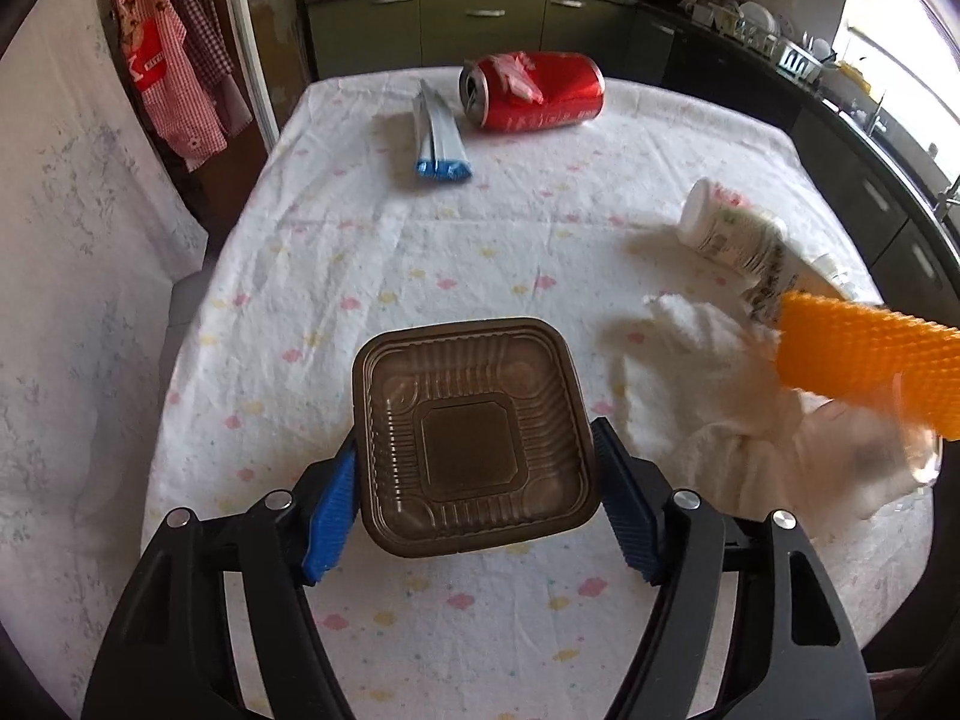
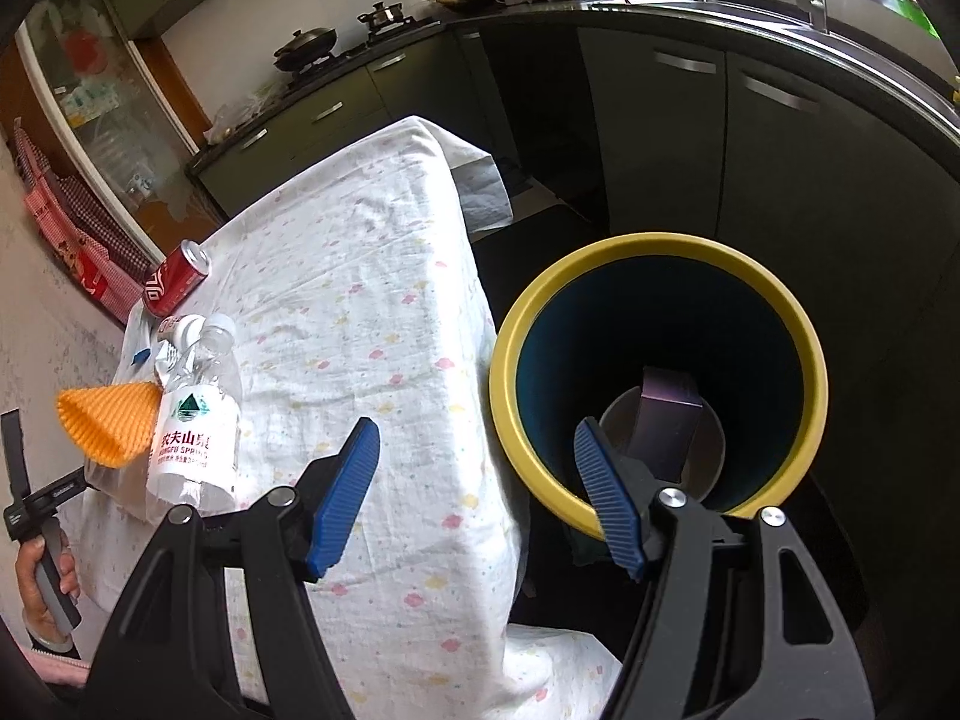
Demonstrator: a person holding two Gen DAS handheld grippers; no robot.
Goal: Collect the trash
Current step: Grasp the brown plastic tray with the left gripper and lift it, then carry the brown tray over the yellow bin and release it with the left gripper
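My left gripper (image 1: 474,474) is shut on a brown square plastic tray (image 1: 471,435), held above the table. My right gripper (image 2: 477,480) is open and empty, over the table's edge next to a yellow-rimmed bin (image 2: 657,384); a dark box (image 2: 669,420) lies at the bin's bottom. On the table lie a red can (image 1: 531,90), a blue-and-white wrapper (image 1: 438,135), a white bottle (image 1: 732,228), a crumpled tissue (image 1: 714,372), an orange net sleeve (image 1: 870,354) and a clear water bottle (image 2: 195,420). The can (image 2: 174,279) also shows in the right wrist view.
The table wears a white patterned cloth (image 1: 420,264). Dark kitchen cabinets (image 2: 750,138) stand behind the bin and along the far wall. Aprons (image 1: 174,54) hang at the left. A hand on the other gripper's handle (image 2: 45,570) shows at lower left.
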